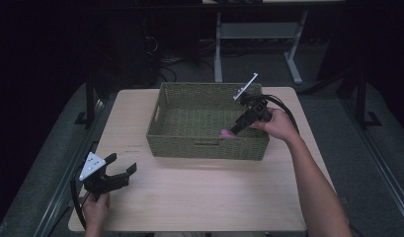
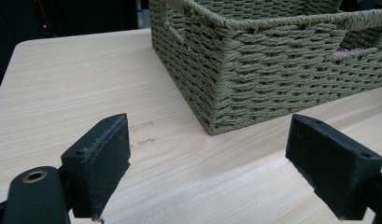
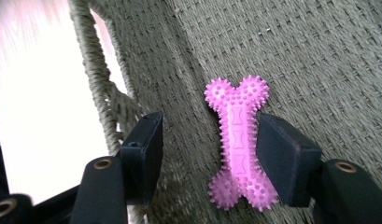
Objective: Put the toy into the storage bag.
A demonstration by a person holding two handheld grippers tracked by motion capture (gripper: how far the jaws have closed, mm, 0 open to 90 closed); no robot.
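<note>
A pink spiky bone toy (image 3: 237,144) lies flat on the woven floor of the green basket (image 1: 162,106), close against the near wall toward the basket's five o'clock corner. From above, it shows as a small pink patch (image 1: 224,133) just inside that wall, and through the handle slot it can also be glimpsed from the left gripper's side (image 2: 343,52).

The right gripper (image 1: 236,129) reaches down into the basket from about three o'clock, the hand wrapped round its body at the rim. Its jaws stand partly apart, with the bone between them but nearer one side. One pad sits right at the toy's edge, whether touching I cannot tell, while the other stands well clear of it, bare weave showing in the gap. Nothing is clamped; the toy rests on the basket floor.

The left gripper (image 1: 121,165) sits low over the worktop (image 1: 199,197) at about eight o'clock, well apart from the basket, held in the hand at the near edge. Its jaws are spread wide with nothing but pale wood between them, and they point toward the basket's near left corner.
</note>
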